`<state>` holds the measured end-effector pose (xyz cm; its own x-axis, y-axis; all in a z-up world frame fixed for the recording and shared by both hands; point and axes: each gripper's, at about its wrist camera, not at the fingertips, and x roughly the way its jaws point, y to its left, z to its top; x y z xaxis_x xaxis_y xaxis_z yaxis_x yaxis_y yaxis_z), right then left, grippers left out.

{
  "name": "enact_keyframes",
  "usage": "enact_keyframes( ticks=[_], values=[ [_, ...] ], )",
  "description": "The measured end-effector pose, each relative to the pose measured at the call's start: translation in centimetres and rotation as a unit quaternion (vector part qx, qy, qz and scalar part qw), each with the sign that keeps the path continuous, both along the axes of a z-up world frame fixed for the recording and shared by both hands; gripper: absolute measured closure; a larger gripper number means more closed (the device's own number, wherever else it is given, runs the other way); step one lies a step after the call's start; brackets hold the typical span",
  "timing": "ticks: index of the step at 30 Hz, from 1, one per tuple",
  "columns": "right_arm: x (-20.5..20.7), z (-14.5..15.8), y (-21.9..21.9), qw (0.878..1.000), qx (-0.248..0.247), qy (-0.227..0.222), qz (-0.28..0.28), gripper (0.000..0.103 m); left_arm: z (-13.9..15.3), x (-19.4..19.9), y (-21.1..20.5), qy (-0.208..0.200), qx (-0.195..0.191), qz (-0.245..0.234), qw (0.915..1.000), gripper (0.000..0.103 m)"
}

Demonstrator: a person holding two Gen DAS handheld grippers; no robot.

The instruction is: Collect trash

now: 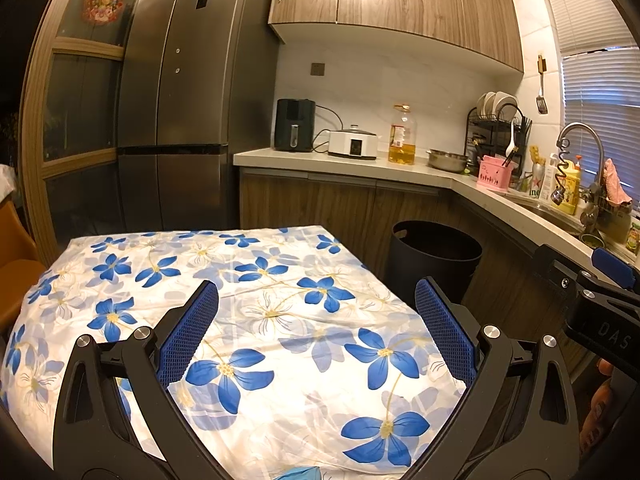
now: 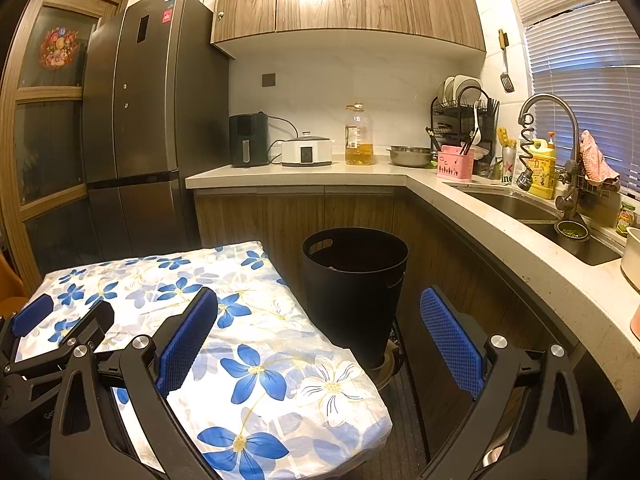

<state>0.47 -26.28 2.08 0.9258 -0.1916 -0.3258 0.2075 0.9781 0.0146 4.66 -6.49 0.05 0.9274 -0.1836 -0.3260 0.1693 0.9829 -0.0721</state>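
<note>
At the far left an orange chair [image 1: 16, 256] is showing beside the table [image 1: 248, 264], which is wearing a white cloth with blue flowers, and behind it a dark refrigerator [image 1: 188, 92] is standing against the wooden cabinets. The left gripper [image 1: 316, 328] is hovering over the middle of the cloth with its blue-padded fingers [image 1: 192, 332] spread wide apart and nothing between them; the cloth under it is lying bare except for a small scrap of something blue [image 1: 298, 474] peeking in at the bottom edge of the left wrist view, too cut off to identify. Moving rightward, the right gripper [image 2: 320, 336] is hanging over the table's right edge, its jaws also standing wide apart and gripping nothing, with the left one showing at the lower left of its own view. Between those open fingers the black trash bin [image 2: 354, 288] is sitting on the floor just beside the table's right side and in front of the lower cabinets; a little of something is showing inside near its rim, but what it is cannot be made out. Farther right the pale countertop [image 2: 304, 176] is carrying a black air fryer [image 2: 248, 140], a white cooker [image 2: 306, 152], a bottle of oil [image 2: 359, 136], a steel bowl [image 2: 410, 156] and a dish rack [image 2: 464, 116], and at the far right a faucet [image 2: 560, 128] is arching over the sink [image 2: 516, 204].
</note>
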Motion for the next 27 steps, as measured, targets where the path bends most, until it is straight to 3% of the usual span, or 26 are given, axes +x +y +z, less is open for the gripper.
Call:
enact_keyframes(
  ticks=[27],
  values=[
    [0.21, 0.21, 0.05, 1.000, 0.006, -0.006, -0.001, 0.006, 0.73, -0.18, 0.05, -0.002, 0.006, 0.000, 1.0000, 0.006]
  ],
)
